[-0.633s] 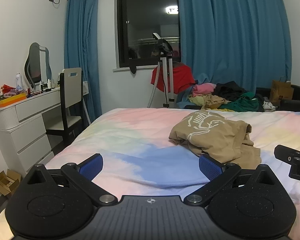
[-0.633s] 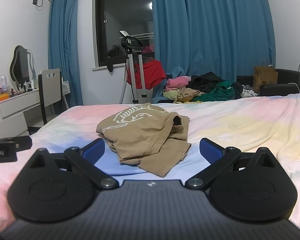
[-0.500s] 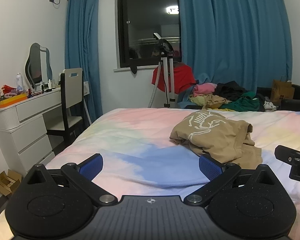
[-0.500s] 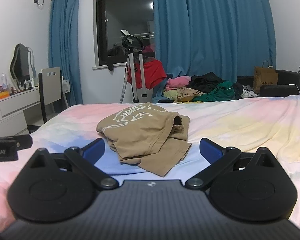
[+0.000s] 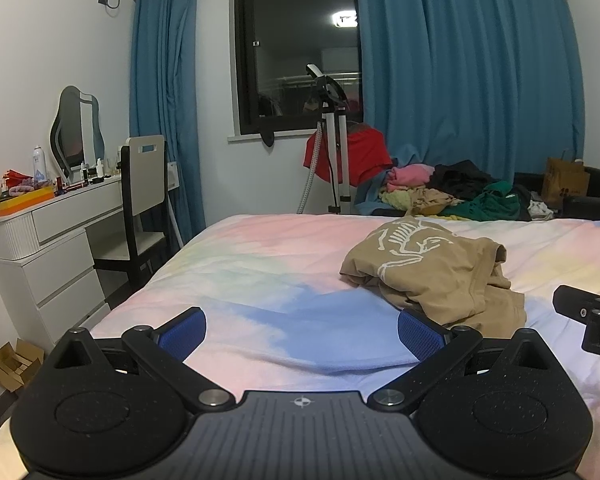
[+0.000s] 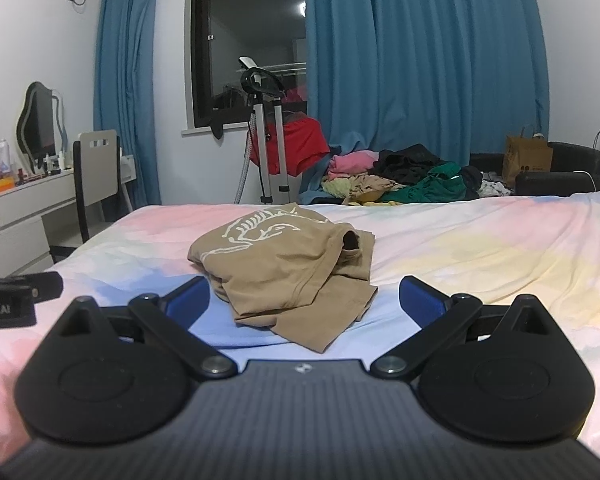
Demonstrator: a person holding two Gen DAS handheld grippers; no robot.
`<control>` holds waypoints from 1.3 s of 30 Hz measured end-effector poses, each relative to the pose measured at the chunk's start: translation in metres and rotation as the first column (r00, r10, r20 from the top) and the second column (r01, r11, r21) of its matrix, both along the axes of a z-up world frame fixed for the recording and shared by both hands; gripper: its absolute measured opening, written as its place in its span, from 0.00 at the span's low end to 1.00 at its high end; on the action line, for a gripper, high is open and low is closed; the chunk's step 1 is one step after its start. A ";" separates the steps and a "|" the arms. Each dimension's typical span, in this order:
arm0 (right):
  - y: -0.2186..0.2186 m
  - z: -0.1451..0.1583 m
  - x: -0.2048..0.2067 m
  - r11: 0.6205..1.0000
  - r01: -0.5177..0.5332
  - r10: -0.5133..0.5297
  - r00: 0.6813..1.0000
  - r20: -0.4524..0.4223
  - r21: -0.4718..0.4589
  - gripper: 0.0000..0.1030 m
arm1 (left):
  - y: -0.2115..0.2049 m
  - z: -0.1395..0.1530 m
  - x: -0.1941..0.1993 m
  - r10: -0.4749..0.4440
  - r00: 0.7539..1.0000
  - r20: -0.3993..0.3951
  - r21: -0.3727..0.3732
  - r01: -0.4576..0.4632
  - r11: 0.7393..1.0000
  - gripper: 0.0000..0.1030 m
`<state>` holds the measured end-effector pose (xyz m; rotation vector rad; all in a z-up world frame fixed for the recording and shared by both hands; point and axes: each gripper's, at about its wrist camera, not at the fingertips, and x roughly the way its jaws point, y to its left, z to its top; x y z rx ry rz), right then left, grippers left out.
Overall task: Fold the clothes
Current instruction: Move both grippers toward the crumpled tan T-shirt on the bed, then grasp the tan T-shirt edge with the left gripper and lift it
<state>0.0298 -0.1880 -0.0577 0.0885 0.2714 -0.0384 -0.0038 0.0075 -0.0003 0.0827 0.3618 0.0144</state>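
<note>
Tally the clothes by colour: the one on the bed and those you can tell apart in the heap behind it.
Tan with white print, on the bed: 1
Red, by the stand: 1
Pink: 1
Black: 1
Green: 1
Pale yellow: 1
Total: 6 that can be told apart; the heap may hide more.

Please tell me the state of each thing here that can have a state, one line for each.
Left claw: open, empty.
Right claw: open, empty.
Tan shirt: crumpled on the bed, unfolded.
Curtains: partly open.
Clothes pile: unfolded.
</note>
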 end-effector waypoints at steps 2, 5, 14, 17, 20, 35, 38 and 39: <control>-0.001 0.001 -0.001 1.000 0.001 -0.001 1.000 0.001 0.006 1.00 | 0.000 0.000 0.000 0.000 1.000 0.000 0.004 0.000 1.000 1.00; -0.002 0.001 -0.001 1.000 -0.002 0.002 1.000 0.005 0.021 1.00 | -0.001 0.000 0.000 -0.002 1.000 0.000 0.005 0.002 1.000 1.00; -0.002 0.006 -0.005 0.999 0.019 -0.020 0.999 0.030 0.027 1.00 | 0.001 0.001 -0.005 -0.059 0.998 0.037 -0.030 0.060 0.998 1.00; -0.002 0.006 -0.004 0.999 0.023 -0.024 0.999 0.033 0.036 1.00 | 0.001 -0.001 -0.005 -0.054 0.998 0.033 -0.017 0.055 0.998 1.00; -0.004 0.006 -0.004 0.998 0.024 -0.026 0.999 0.034 0.056 1.00 | -0.001 -0.004 -0.006 -0.056 0.998 0.037 -0.011 0.057 0.998 1.00; -0.021 0.036 0.000 0.993 0.089 -0.091 0.996 0.019 0.071 0.61 | -0.014 -0.025 0.008 -0.241 0.969 -0.048 -0.053 0.238 0.970 1.00; -0.027 0.055 0.006 0.996 0.079 -0.081 0.996 0.041 0.053 0.64 | -0.025 -0.033 0.018 -0.281 0.958 -0.062 -0.017 0.280 0.960 1.00; -0.030 0.059 0.008 0.996 0.072 -0.074 0.996 0.047 0.052 0.75 | -0.030 -0.036 0.023 -0.292 0.954 -0.069 -0.003 0.293 0.956 1.00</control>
